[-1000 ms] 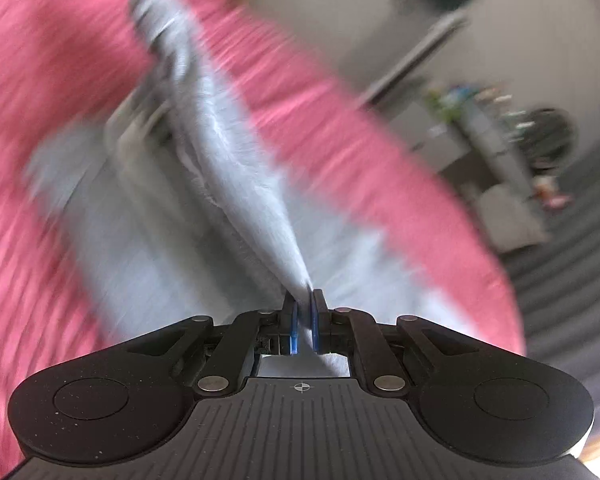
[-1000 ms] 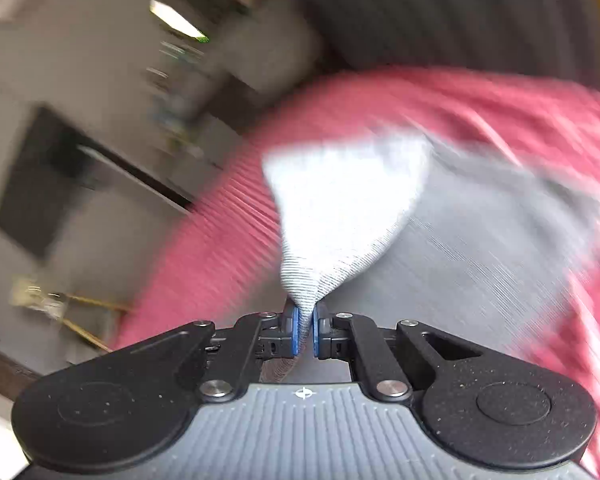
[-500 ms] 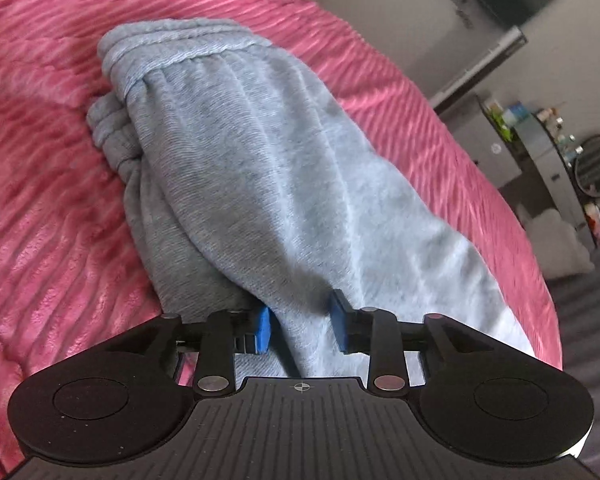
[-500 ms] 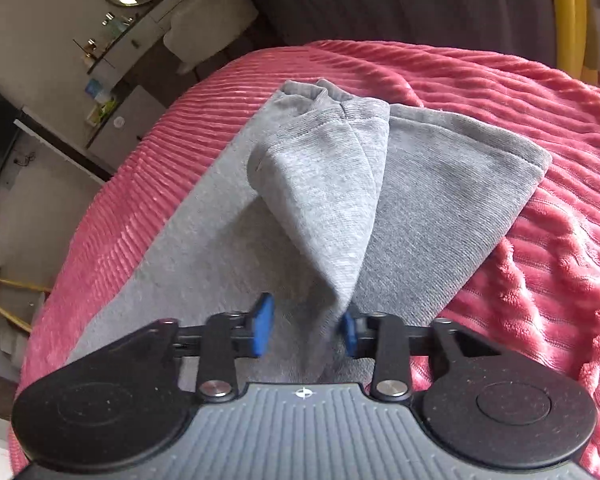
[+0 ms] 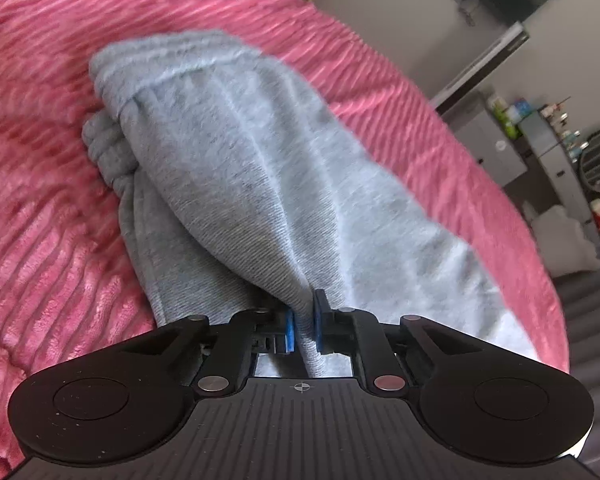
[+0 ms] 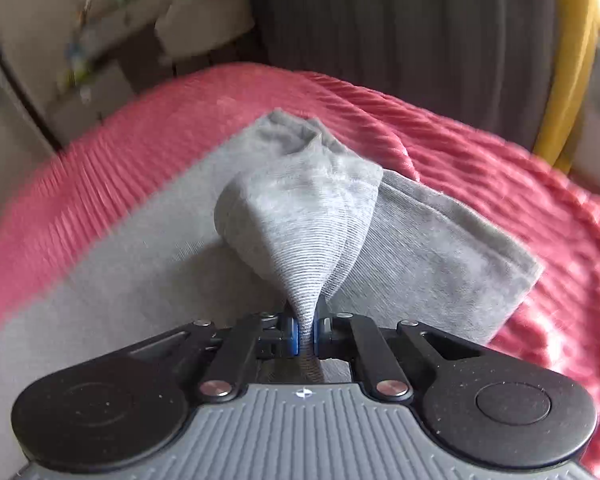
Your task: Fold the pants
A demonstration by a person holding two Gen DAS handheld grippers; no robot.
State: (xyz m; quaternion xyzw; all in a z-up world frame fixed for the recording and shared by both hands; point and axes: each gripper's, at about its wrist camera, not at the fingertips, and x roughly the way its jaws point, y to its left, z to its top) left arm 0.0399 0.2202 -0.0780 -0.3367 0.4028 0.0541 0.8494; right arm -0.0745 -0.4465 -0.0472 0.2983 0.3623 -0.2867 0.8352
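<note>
Left wrist view: a bed spread with a ribbed pink blanket [image 5: 52, 208] fills most of the frame, and the grey pants [image 5: 236, 168] are laid along it, waistband end bunched at the far side. A shelf with small bottles [image 5: 512, 116] and a round mirror are seen beyond the bed's edge, blurred. In the right wrist view the same blanket [image 6: 480, 184] is crossed by the leg end of the pants [image 6: 440, 248], with a yellow curved frame [image 6: 568, 60] behind. Both tongs have just been closing, each with cloth between the pads. The left tongs [image 5: 303, 326] are clenched on a pinched ridge of fabric at the near edge, which is drawn up taut toward the waistband. The right tongs [image 6: 305, 334] are clamped on a gathered peak of the cuff end, tented above the flat layer beneath. The step in hand is judged to be the lift for a fold across the length. It would be done well if both pinches were raised together and level, so that the cloth is kept in even tension and the lower layer is not dragged. Whether both layers are caught in each pinch cannot be told; a slipped layer would skew the fold. The cuff should be carried over and laid square on the waistband before release.
</note>
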